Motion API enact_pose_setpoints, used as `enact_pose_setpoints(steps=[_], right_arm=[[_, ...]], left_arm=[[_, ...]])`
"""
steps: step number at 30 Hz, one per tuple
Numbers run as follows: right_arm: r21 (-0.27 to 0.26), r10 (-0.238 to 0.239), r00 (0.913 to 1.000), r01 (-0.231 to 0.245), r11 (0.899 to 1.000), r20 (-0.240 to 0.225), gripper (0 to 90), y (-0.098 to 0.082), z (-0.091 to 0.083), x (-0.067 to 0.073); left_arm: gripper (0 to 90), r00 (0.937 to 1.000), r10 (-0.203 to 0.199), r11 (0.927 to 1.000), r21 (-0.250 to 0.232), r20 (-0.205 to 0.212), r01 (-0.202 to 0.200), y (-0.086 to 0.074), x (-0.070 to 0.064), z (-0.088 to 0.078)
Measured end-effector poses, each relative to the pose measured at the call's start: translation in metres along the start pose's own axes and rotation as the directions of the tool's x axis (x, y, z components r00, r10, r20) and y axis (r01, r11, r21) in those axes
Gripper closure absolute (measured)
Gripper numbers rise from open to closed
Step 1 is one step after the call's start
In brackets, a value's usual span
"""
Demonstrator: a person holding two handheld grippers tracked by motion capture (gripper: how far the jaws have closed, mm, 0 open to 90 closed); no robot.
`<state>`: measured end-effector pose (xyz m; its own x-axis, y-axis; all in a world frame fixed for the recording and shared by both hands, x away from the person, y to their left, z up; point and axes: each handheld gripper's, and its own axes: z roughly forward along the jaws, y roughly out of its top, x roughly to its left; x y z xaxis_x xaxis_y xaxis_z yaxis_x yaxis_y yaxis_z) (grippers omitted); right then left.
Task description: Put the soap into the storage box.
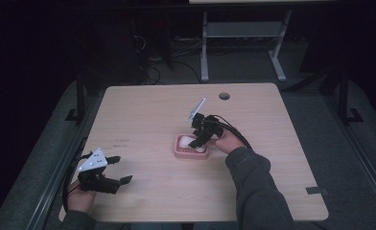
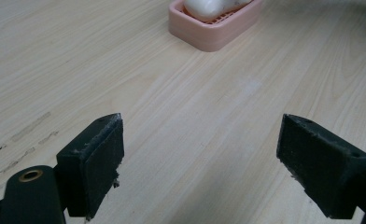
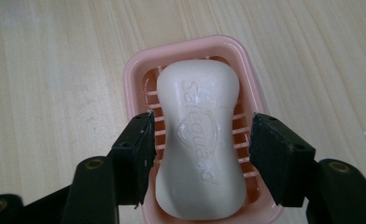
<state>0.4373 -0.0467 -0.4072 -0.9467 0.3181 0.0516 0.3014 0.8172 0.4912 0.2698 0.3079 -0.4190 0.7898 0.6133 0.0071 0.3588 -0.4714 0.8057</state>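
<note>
- Black jaws of the right claw [image 3: 197, 156] stand at each side of 1 white soap bar [image 3: 200, 140], parted, pads just off its waist, so nothing is gripped.
- 1 pink soap dish [image 3: 134, 74] holds that bar, near the middle of the tabletop [image 1: 143, 110].
- 2 claws in all: the left claw [image 2: 200, 163] gapes wide over bare wood at the near left corner, well apart from the dish.
- Right hand [image 1: 227, 140] reaches in from the right, its claw tilted down over the dish.
- Pale wood-grain tabletop; dark room, grey desk frame [image 1: 243, 33] behind.
</note>
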Motion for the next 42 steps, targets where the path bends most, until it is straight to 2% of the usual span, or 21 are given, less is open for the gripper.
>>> enact_pose_setpoints(steps=[9, 18, 38, 40, 42], right_arm=[[-0.033, -0.006, 0.9999, 0.006, 0.999, 0.015, 38.9, -0.003, -0.007, 0.002], [-0.049, 0.011, 0.9997, -0.009, 0.999, 0.024, 38.8, -0.012, -0.014, 0.004], [-0.048, 0.029, 0.9988, -0.027, 0.998, 0.039, 35.8, -0.024, -0.028, 0.01], [-0.06, 0.019, 0.9979, -0.016, 0.998, 0.062, 35.9, -0.027, -0.03, 0.013], [-0.068, 0.032, 0.998, -0.029, 0.997, 0.054, 35.9, -0.03, -0.031, 0.012]], left_arm=[[14.8, 1.0, 0.002, 1.0, 0.005, 0.002, -0.002, 0.0, 0.0, 0.0], [14.8, 1.0, 0.003, 1.0, 0.005, 0.003, -0.004, 0.0, 0.0, 0.001], [14.8, 1.0, 0.005, 1.0, 0.004, 0.002, -0.005, 0.0, -0.001, 0.001], [14.8, 1.0, 0.005, 1.0, 0.005, 0.002, -0.005, 0.0, -0.001, 0.001], [14.8, 1.0, 0.003, 1.0, 0.006, 0.002, -0.003, 0.0, -0.001, 0.001]])
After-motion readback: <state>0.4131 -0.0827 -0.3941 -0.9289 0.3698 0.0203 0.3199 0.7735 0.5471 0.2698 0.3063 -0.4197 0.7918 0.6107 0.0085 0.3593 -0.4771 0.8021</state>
